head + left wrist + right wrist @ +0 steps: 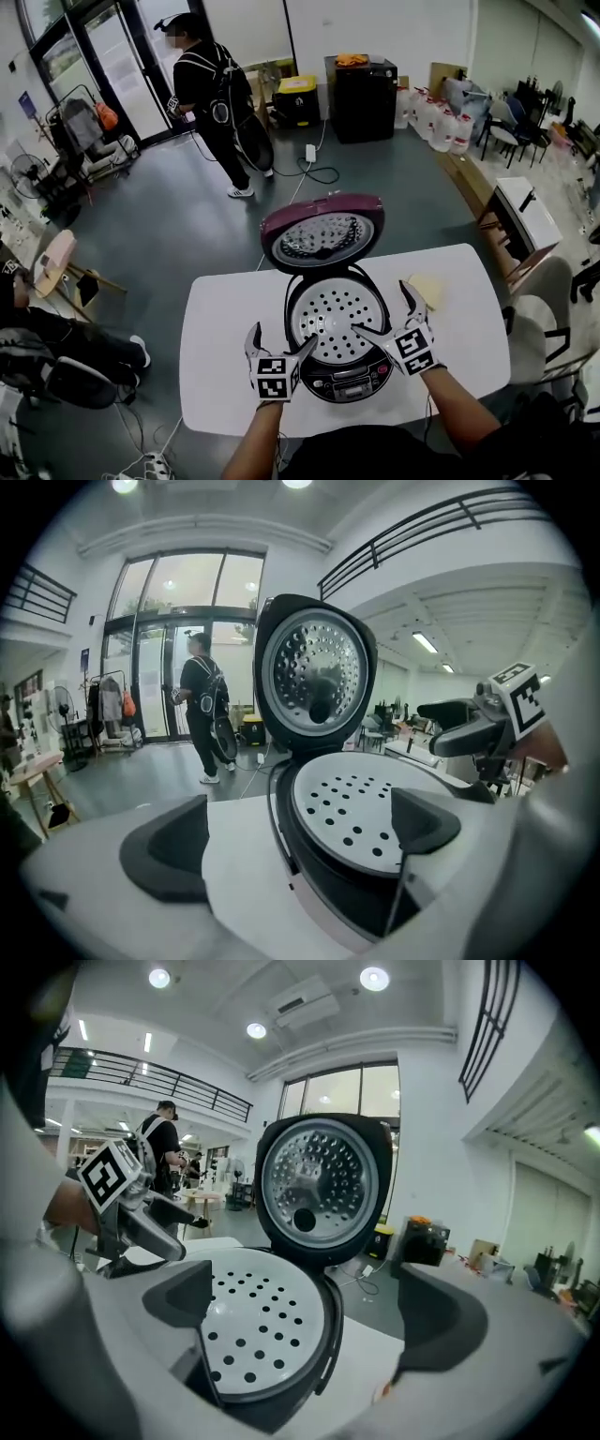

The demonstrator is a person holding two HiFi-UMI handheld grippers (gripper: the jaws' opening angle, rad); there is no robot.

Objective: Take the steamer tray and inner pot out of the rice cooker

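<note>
The rice cooker (pixel 337 342) stands in the middle of the white table (pixel 220 356), its maroon lid (pixel 322 231) raised. The white perforated steamer tray (pixel 336 319) sits in its mouth and hides the inner pot beneath. My left gripper (pixel 281 339) is open at the cooker's left front rim. In the left gripper view, one jaw is over the steamer tray (pixel 352 808) and the other is outside, over the table. My right gripper (pixel 384 309) is open at the right rim. One of its jaws is over the steamer tray (pixel 248 1330) and the other is outside.
A yellow cloth (pixel 427 289) lies on the table right of the cooker. A person (pixel 211 94) walks near the glass doors at the back. Another person (pixel 56 347) sits at the left, and a chair (pixel 548 309) stands at the right.
</note>
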